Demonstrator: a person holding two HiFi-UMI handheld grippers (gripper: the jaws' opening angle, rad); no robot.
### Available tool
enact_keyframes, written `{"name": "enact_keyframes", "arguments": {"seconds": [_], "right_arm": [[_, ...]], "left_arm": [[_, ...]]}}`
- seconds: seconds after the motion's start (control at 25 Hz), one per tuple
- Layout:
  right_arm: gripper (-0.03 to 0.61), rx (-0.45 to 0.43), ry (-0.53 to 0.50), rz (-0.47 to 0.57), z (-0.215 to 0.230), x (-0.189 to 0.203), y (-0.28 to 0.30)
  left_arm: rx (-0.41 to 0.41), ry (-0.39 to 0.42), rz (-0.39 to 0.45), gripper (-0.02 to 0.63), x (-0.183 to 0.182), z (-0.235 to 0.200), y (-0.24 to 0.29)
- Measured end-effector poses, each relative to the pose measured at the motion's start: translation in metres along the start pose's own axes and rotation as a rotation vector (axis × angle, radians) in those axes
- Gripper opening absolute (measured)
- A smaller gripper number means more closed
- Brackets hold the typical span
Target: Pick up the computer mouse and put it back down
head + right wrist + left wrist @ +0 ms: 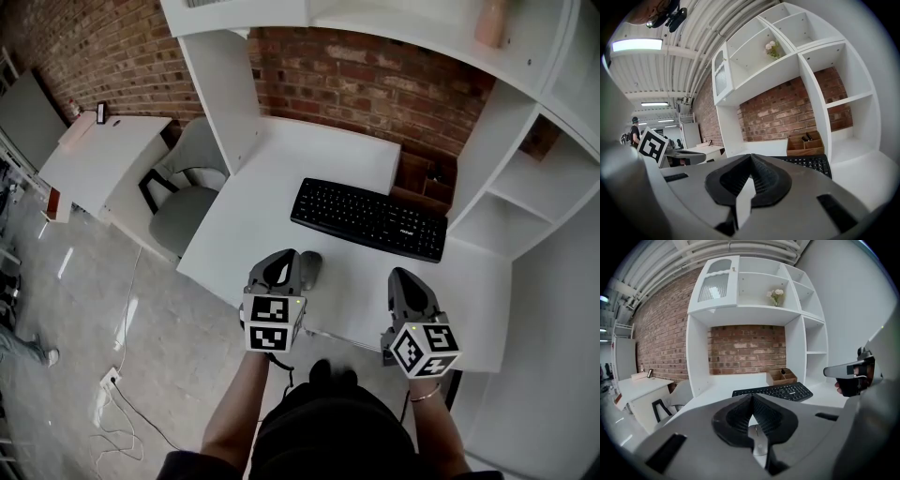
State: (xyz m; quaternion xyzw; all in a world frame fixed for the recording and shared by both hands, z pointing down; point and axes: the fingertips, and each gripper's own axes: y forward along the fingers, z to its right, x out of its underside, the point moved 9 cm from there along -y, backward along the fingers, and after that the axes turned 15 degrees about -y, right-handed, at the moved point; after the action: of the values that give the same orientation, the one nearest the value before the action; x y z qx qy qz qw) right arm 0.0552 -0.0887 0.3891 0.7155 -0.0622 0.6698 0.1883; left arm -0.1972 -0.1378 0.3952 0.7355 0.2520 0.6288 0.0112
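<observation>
The grey computer mouse [310, 269] lies on the white desk [309, 169], left of the keyboard's near corner. My left gripper [290, 257] hovers right beside it with its jaws shut and nothing between them. In the left gripper view, the mouse [758, 440] shows below the closed jaws of the left gripper [750, 398], through the gap under the tips. My right gripper [399, 276] is held over the desk's near right part, shut and empty. Its own view shows the right gripper [750, 157] with jaws meeting over bare white desk.
A black keyboard [370, 217] lies across the middle of the desk, with a wooden organiser [422, 178] behind it against the brick wall. White shelf units rise on the right and above. A grey chair [187, 202] and a side table [103, 159] stand to the left.
</observation>
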Motion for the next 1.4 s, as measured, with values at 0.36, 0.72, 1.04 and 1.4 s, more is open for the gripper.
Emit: {"name": "enact_keyframes", "arguments": {"seconds": [0.36,0.72,1.04,1.4], "right_arm": [[0.003,-0.029,-0.024,0.008,0.014,-0.004,-0.017],[0.003,-0.03,-0.041,0.026,0.027,-0.006,-0.029],[0.003,-0.03,-0.042,0.037,0.034,-0.006,-0.035],[0.003,-0.034,-0.05,0.046,0.034,-0.007,-0.039]], "left_arm": [[0.006,-0.034,0.047,0.009,0.002,0.019,-0.022],[-0.007,-0.063,0.078,0.009,0.005,0.031,-0.031],[-0.023,-0.057,0.088,0.009,0.004,0.037,-0.039],[-0.047,-0.055,0.091,0.009,0.007,0.035,-0.047]]}}
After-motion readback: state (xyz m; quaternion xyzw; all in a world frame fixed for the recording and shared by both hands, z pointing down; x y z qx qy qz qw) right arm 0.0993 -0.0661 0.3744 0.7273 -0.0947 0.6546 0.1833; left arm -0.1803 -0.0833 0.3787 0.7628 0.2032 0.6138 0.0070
